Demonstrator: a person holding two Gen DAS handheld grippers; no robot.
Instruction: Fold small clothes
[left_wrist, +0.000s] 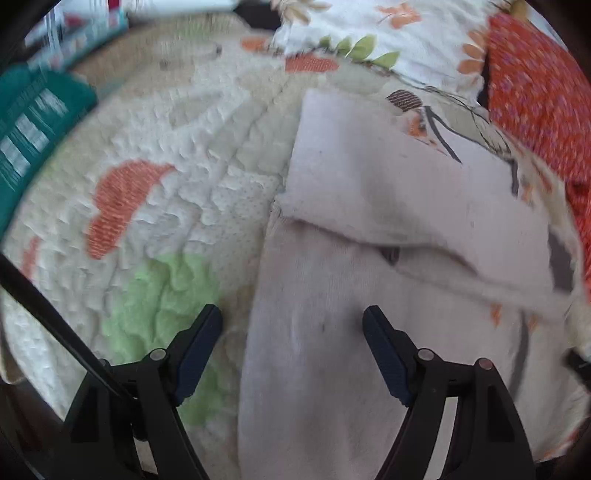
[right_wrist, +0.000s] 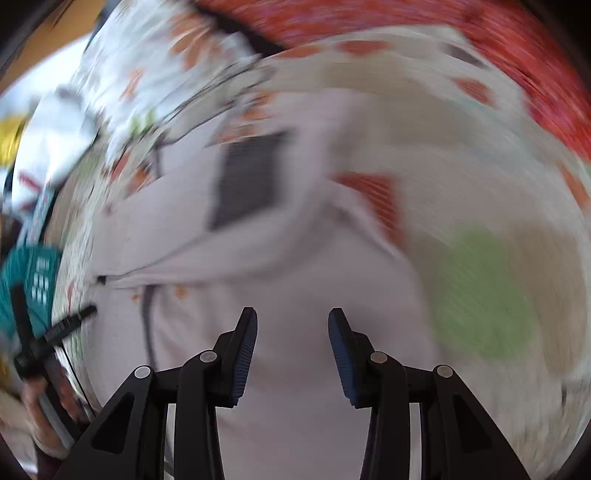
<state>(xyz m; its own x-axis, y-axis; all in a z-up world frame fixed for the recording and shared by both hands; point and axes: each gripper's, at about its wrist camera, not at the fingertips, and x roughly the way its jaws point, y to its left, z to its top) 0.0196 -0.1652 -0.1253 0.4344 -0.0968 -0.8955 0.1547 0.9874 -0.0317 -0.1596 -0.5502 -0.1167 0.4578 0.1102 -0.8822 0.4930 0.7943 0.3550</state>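
Below, one white garment (left_wrist: 369, 206) folded over, two empty claws, left claw (left_wrist: 291, 317), right claw (right_wrist: 292, 319)

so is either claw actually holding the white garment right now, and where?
Nothing held. Left claw and right claw are both open above the white garment, jaws apart.
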